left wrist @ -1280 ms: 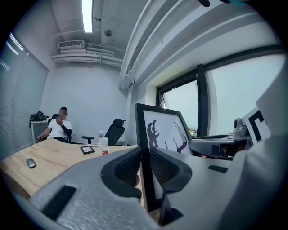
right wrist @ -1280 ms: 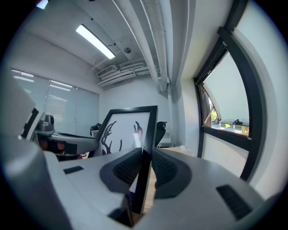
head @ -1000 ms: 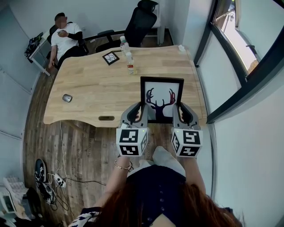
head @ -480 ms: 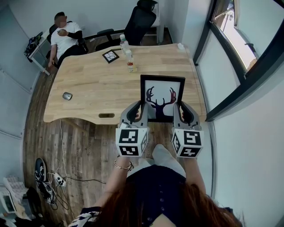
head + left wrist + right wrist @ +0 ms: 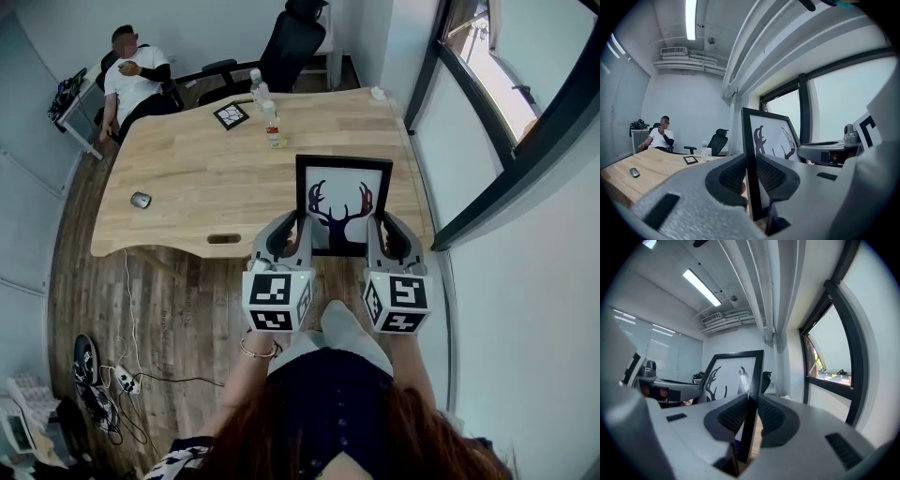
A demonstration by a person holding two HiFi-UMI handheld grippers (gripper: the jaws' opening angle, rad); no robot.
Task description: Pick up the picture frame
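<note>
Pick-up of a frame with two hand-held tongs, seen from the head and along each pair of jaws.

**Surface** (image 5: 206, 178): a long wooden top, mostly bare, running from a seated person (image 5: 131, 80) and a chair (image 5: 295, 47) at the far end to the operator at the near end.

**Frame** (image 5: 341, 202): black-edged, with a stag-antler print. It stands upright, facing the operator, at the near right end of the surface, between the two tongs. No view settles whether its lower edge is clear of the wood.

**Left tongs** (image 5: 289, 230): clenched on the frame's left upright. In the left gripper view (image 5: 751, 173) both ribbed pads press the thin black edge of the frame (image 5: 771, 136), one on each face.

**Right tongs** (image 5: 387, 232): clenched likewise on the right upright. In the right gripper view (image 5: 751, 413) the edge of the frame (image 5: 729, 373) sits squarely between the pads.

**Small items**: two bottles (image 5: 272, 127), a small dark tile (image 5: 232, 115) and a mouse (image 5: 140, 200) lie well apart from the frame and out of the lift path.

**Step in hand (judged)**: the lift, with the grasp complete on both sides.

**Technique**:
- Raise both hands together and at the same rate, so the frame neither racks nor rotates between the pads.
- Hold the spacing between the tongs fixed, since pulling apart or pushing in loads the corners.
- The bite is narrow and low on each upright, so the top may tip. A steady vertical rise with firm, even pressure suits it best.
</note>
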